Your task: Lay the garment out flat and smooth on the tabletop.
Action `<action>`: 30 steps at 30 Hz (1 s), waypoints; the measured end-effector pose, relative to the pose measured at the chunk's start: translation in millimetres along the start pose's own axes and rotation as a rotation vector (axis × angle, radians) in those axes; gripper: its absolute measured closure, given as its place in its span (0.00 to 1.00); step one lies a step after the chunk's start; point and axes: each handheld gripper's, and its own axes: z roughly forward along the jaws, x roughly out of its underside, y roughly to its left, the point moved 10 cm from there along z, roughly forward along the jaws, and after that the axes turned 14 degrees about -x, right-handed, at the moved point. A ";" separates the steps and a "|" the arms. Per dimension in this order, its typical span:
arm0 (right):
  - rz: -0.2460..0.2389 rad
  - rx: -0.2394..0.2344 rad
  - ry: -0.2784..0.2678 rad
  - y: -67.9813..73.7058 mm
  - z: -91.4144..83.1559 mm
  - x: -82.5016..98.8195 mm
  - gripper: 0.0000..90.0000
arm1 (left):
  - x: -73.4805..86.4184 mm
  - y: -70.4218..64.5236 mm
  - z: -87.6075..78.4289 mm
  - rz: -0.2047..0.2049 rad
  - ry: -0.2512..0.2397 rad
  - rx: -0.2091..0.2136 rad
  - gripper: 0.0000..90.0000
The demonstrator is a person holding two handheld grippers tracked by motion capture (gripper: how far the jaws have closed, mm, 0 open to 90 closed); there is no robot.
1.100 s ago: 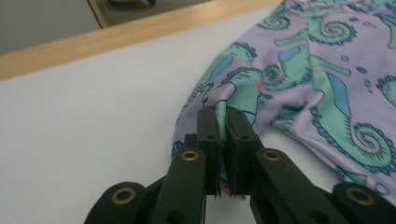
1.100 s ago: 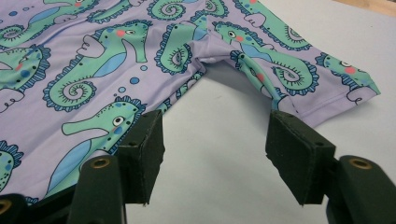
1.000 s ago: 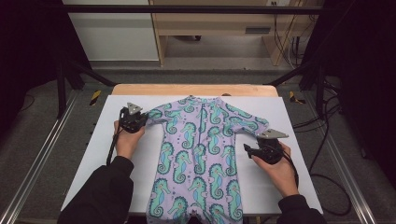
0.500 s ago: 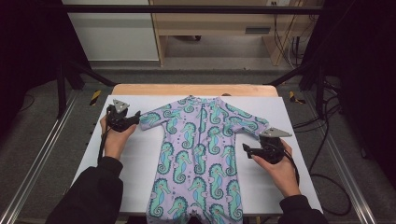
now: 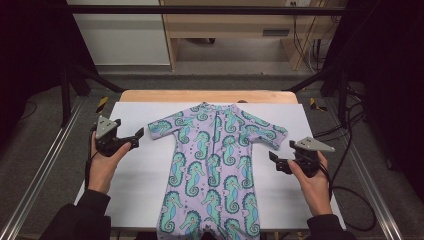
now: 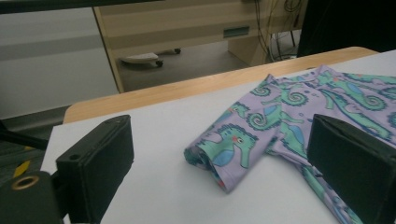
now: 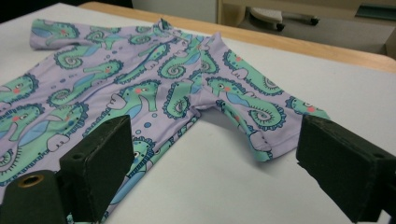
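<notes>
A lilac child's suit [image 5: 215,165] printed with teal seahorses lies flat and face up on the white table sheet [image 5: 135,185], both short sleeves spread out. My left gripper [image 5: 138,135] hangs just left of the suit's left sleeve [image 5: 162,129], apart from it. Its jaws have just been opening and stand open, with that sleeve [image 6: 224,149] lying on the table ahead of my left gripper [image 6: 219,140]. My right gripper [image 5: 273,161] sits by the suit's right side, below the right sleeve [image 5: 270,131]. Its jaws have also just been opening; they stand wide around nothing [image 7: 217,149], the sleeve [image 7: 252,112] beyond them.
The wooden table edge [image 5: 207,96] runs along the far side. Metal frame rails [image 5: 45,165] flank the table, and cables [image 5: 350,195] trail on the floor at the right. Wooden furniture [image 5: 235,25] stands behind the table.
My left gripper has let go of the left sleeve, opened, and drawn away to the left. The right gripper has opened wider and edged slightly right. The suit lies still.
</notes>
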 end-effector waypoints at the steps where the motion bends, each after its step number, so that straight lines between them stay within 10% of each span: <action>1: -0.003 0.000 -0.011 0.0 -3.3 -1.1 0.13 | 1.5 -0.5 -4.1 -0.004 -0.003 0.006 0.07; 11: -0.040 0.052 -0.123 -10.1 -29.5 -0.5 0.13 | 14.2 1.8 -35.2 -0.079 -0.047 0.028 0.05; 30: -0.018 0.010 -0.213 -10.5 -47.5 29.3 0.07 | 55.9 19.7 -76.4 -0.161 -0.101 0.025 0.05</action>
